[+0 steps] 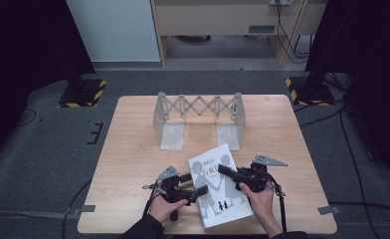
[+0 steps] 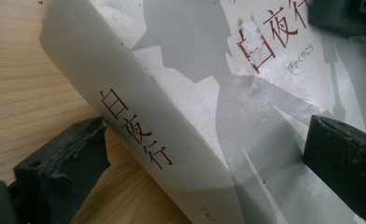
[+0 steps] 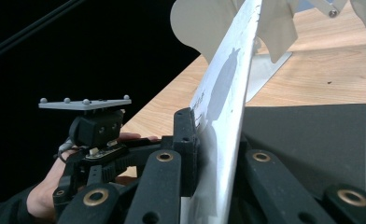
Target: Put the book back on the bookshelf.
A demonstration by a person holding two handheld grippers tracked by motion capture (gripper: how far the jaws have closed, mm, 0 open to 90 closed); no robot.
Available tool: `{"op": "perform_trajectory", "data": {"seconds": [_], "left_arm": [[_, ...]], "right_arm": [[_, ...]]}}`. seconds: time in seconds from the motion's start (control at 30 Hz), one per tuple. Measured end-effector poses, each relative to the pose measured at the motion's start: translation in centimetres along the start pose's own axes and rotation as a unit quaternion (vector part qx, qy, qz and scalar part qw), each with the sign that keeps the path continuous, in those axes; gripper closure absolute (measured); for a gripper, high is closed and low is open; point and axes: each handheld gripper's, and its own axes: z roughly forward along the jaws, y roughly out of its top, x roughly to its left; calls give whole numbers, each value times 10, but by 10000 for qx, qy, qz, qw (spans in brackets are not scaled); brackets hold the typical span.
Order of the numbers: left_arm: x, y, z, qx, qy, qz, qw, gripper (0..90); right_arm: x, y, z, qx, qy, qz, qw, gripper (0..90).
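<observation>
A white book [image 1: 222, 201] with grey silhouettes and red characters lies near the table's front edge. My right gripper [image 1: 223, 171] reaches in from the right and is shut on the front cover [image 3: 228, 84], which stands lifted off the black page [image 3: 307, 135] beneath it. My left gripper [image 1: 195, 184] is open at the book's left side. In the left gripper view its jaws [image 2: 202, 161] straddle the spine [image 2: 134, 126], one fingertip [image 2: 62, 165] on the wood and the other fingertip [image 2: 344, 158] over the cover, neither pressing on the book.
A grey metal accordion book rack [image 1: 199, 117] stands at the middle of the wooden table [image 1: 133, 149], behind the book. Bare wood lies between the rack and the book. Dark stands with striped bases [image 1: 83, 92] sit on the floor beyond the table's far corners.
</observation>
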Motion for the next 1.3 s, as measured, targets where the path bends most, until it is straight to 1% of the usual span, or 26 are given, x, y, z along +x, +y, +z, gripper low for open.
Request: {"op": "perform_trajectory", "data": {"seconds": [0.03,0.07,0.1,0.13,0.17,0.33,0.37,0.4,0.5,0.6,0.67,0.7,0.73,0.77,0.83,0.87,0.9,0.93,0.97,1.03,1.07,1.13,1.2,1.3], "left_arm": [[1,0,1,65,-162,-108,9998,0],[0,-2,3,135,-359,-153,9991,0],[-2,-2,3,145,-417,-167,9989,0],[-2,-2,3,149,-427,-178,9988,0],[-1,-2,3,146,-436,-189,9988,0],[0,-3,6,170,-348,-227,9990,0],[0,-3,6,175,-329,-242,9990,0],[1,-3,7,189,-317,-259,9990,0],[3,-5,9,214,-287,-323,9988,3],[3,-6,11,214,-239,-365,9988,6],[4,-8,13,225,-222,-432,9986,8],[5,-9,14,262,-211,-510,9981,9],[5,-9,14,305,-200,-545,9978,10],[5,-9,15,371,-197,-625,9972,10],[5,-9,16,381,-193,-628,9971,12],[4,-9,16,387,-175,-617,9972,14],[4,-9,16,387,-175,-617,9972,14],[4,-9,17,393,-165,-601,9973,15],[4,-9,17,393,-165,-601,9973,17],[4,-10,17,395,-148,-607,9973,22],[3,-10,17,403,-113,-605,9973,35],[3,-10,17,409,-64,-590,9974,38],[3,-10,17,412,-21,-588,9974,54],[3,-10,16,411,9,-608,9973,78]], "right_arm": [[0,0,0,2,23,-11,10000,816],[1,1,0,0,83,-35,10000,817],[2,1,0,17,158,-94,9998,818],[4,2,0,45,187,-151,9997,818],[4,2,0,45,187,-151,9997,818],[-3,1,2,86,117,4,9999,797],[-5,-1,3,119,-20,-64,9999,766],[-5,-1,3,119,-20,-64,9999,766],[-6,-3,6,199,-235,-271,9992,705],[-9,-6,8,312,-385,-428,9979,648],[-11,-8,9,399,-494,-540,9965,608],[-13,-9,10,490,-611,-618,9950,571],[-14,-10,10,512,-656,-621,9946,560],[-14,-10,10,512,-656,-621,9946,560],[-16,-10,10,600,-686,-610,9940,546],[-17,-11,9,626,-710,-644,9934,512],[-17,-11,9,626,-710,-644,9934,512],[-18,-11,8,640,-739,-726,9926,493],[-18,-11,8,640,-739,-726,9926,493],[-19,-11,6,703,-801,-756,9914,457],[-21,-12,4,760,-1011,-891,9880,422],[-22,-12,2,786,-1048,-883,9874,422],[-26,-13,-2,848,-1137,-917,9856,421],[-30,-17,-3,848,-1195,-850,9855,416]]}}
